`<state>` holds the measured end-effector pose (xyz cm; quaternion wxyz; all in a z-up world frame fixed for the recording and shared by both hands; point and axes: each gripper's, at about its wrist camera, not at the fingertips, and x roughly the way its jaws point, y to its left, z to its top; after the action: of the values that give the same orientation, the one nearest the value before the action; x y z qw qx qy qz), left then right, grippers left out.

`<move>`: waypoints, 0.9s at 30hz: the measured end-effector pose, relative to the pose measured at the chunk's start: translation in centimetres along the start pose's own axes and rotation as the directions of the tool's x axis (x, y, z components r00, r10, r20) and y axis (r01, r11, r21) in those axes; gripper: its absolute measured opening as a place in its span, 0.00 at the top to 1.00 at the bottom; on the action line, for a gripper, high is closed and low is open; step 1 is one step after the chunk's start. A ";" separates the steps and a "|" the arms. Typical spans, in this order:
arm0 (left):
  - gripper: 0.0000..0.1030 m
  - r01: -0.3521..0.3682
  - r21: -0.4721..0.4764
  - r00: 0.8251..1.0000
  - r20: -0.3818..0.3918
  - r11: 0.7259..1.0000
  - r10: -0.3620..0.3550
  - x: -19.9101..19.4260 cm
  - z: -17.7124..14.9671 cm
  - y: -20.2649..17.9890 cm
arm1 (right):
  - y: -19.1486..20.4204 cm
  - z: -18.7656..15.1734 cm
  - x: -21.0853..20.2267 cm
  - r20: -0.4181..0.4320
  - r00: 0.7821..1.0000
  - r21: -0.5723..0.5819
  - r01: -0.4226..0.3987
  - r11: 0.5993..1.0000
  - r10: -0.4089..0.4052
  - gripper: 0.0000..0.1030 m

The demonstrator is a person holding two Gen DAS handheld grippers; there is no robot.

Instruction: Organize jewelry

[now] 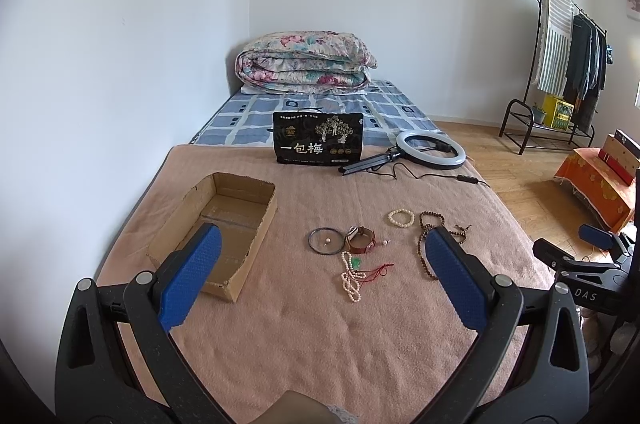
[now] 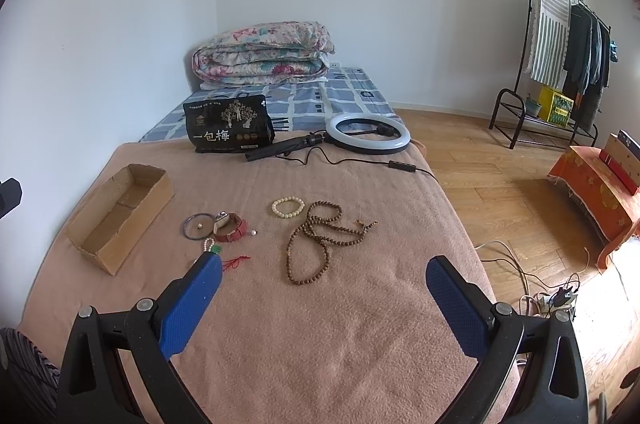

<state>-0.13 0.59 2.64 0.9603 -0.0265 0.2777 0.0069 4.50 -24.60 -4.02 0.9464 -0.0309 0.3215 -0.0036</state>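
Note:
Jewelry lies on a pink blanket (image 1: 320,336): a dark bangle (image 1: 326,241), a red-strap watch (image 1: 361,239), a white bead bracelet (image 1: 401,217), a pale pearl necklace (image 1: 351,282) with a red cord, and long brown prayer beads (image 2: 316,244). An open cardboard box (image 1: 224,232) stands empty at the left; it also shows in the right wrist view (image 2: 120,214). My left gripper (image 1: 322,244) is open and empty, above the near blanket. My right gripper (image 2: 324,268) is open and empty, just short of the brown beads.
A black snack bag (image 1: 318,139) and a ring light (image 1: 432,149) with its cable lie farther back. A folded floral quilt (image 1: 304,62) sits at the bed's head. The bed's right edge drops to a wood floor with a clothes rack (image 2: 560,56) and cables.

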 end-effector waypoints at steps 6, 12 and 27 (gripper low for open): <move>0.00 0.000 0.000 1.000 -0.003 1.000 0.000 0.0 0.0 0.0 | 0.0 0.0 0.1 -0.002 1.000 0.000 -0.001 1.000 0.001 0.00; 0.00 -0.001 -0.007 1.000 -0.018 1.000 0.001 0.4 0.4 0.3 | -0.1 -0.1 0.8 -0.015 1.000 0.000 -0.006 1.000 0.006 0.00; 0.00 0.024 -0.022 0.997 -0.073 0.999 -0.026 4.0 -1.9 0.8 | -1.0 -0.1 3.0 -0.037 0.999 -0.004 0.005 1.000 -0.005 0.04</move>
<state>2.25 1.32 -1.12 0.9492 -0.0402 0.3122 -0.0032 6.80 -25.72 -5.86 0.9402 -0.0332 0.3390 -0.0061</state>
